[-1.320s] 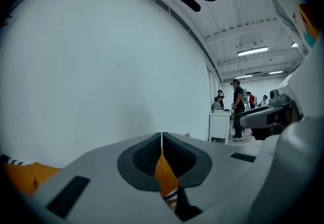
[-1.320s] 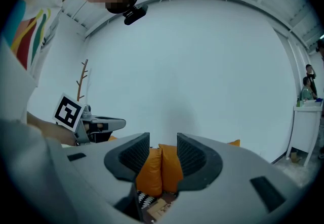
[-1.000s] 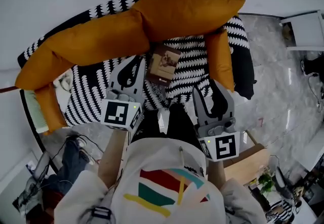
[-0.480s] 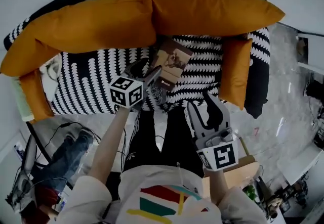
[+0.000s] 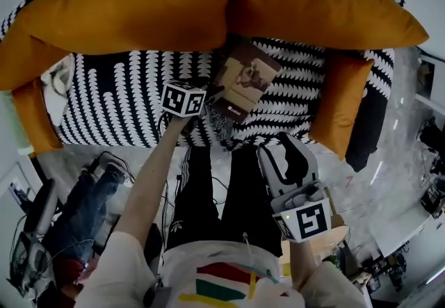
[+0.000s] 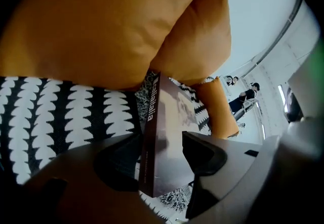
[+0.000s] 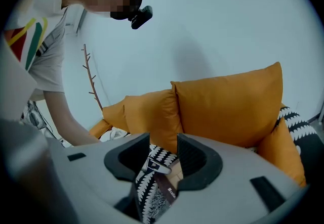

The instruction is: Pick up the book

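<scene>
Left hand-held gripper (image 6: 162, 153): jaws just opened wide, released, the book's (image 5: 245, 80) near end between them, unpressed. Book lies on patterned sofa seat (image 5: 125, 101) against orange cushions (image 5: 139, 7). Best: advance deeper, clench squarely. Right hand-held gripper (image 5: 288, 151): released, empty.

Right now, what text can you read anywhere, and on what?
"calialia", first letter unsure: on the spine of the book, left gripper view.
Smaller print lower on that spine: too small to read.
White label on the cover's corner, head view: too small to read.
</scene>
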Available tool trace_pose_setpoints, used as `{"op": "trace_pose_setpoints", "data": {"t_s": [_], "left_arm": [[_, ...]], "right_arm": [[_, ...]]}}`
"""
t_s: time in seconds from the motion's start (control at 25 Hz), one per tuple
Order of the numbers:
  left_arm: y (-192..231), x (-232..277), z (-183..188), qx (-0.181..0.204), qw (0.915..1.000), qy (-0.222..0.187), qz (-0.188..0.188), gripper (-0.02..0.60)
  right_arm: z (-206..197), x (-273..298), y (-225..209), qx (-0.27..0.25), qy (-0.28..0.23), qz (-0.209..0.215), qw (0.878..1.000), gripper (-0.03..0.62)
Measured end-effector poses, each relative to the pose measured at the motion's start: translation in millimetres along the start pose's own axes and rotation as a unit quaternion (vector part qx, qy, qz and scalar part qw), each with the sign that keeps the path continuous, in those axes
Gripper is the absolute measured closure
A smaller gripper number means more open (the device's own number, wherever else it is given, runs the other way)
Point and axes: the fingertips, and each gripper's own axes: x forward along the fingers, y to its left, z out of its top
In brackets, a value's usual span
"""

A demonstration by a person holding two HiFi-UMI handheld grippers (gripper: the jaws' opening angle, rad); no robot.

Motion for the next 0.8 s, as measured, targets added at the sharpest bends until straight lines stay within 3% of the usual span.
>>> {"op": "trace_pose_setpoints", "data": {"t_s": [0.16, 0.28, 0.6, 0.8], "left_arm": [[1, 12, -9, 0.015, 0.9992, 0.034, -0.009, 0.327], [-2, 21, -16, 0.006, 0.9982, 0.054, -0.027, 0.328], [-3, 28, -21, -0.039, 0.9891, 0.067, -0.125, 0.327], [-10, 26, -16, -0.027, 0.9842, 0.082, -0.154, 0.328]], "right_arm": [[-15, 4, -2, 0.012, 0.009, 0.002, 1.0, 0.419], [-20, 7, -3, 0.016, 0.012, 0.003, 1.0, 0.419], [-37, 8, -6, 0.031, 0.017, 0.004, 0.999, 0.419], [-38, 10, -6, 0.042, 0.012, 0.006, 0.999, 0.419]]}}
